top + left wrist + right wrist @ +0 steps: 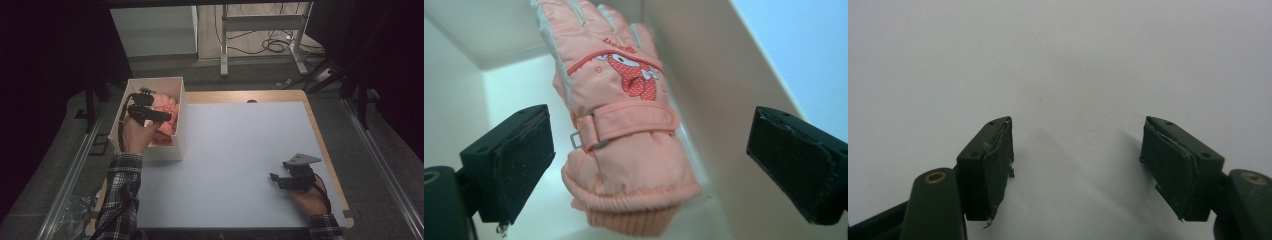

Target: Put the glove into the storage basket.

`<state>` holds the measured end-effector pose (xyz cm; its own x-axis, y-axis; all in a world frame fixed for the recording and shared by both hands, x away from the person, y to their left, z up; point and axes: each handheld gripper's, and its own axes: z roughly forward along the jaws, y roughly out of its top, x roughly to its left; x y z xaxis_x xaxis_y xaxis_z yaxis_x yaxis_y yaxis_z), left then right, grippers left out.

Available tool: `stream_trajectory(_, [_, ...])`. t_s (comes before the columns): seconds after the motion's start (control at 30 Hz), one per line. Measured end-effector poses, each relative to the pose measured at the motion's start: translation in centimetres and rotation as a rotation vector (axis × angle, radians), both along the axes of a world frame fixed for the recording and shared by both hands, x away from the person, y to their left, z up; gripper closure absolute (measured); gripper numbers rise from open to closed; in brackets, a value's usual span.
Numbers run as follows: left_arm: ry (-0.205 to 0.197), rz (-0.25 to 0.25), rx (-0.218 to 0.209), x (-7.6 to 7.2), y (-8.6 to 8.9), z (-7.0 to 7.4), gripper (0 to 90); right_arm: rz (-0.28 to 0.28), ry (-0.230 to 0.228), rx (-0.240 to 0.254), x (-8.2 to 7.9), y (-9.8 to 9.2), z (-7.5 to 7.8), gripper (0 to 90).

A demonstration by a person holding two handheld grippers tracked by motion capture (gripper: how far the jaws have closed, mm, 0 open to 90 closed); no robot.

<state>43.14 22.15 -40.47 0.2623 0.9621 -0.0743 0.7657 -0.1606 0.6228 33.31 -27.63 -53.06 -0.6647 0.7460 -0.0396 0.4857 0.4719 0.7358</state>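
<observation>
At a white-topped table (235,165), a person in a plaid sleeve (120,190) held the left gripper (150,114) over an open white box (181,120) standing at the table's left edge. Inside the box lay a pink winter glove (619,120), printed with a red cartoon figure and fitted with a wrist strap and buckle, its knitted cuff nearest the gripper and its fingers pointing away toward the far wall. In the left gripper view the jaws stood wide apart, one on either side of the glove's cuff, touching nothing. The glove rested against the box's right-hand wall in that view. The right gripper (287,179) sat low over the bare table near its right edge, well apart from the box, its jaws also spread and empty.
</observation>
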Motion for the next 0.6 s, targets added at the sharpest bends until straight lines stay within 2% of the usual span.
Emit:
stream_trajectory(0.3, [-0.034,-0.042,0.002,-3.4,0.2,0.7,3.7,0.0,0.0,0.0,0.0,0.0,0.0,29.6])
stream_trajectory(0.5, [-0.049,-0.048,-0.013,-6.0,0.7,-0.1,3.2,0.0,-0.001,-0.002,0.0,0.0,0.0,29.6])
stream_trajectory(0.6, [-0.052,-0.061,-0.014,-7.4,0.7,-0.9,2.7,0.0,0.0,-0.002,0.0,0.0,0.0,29.6])
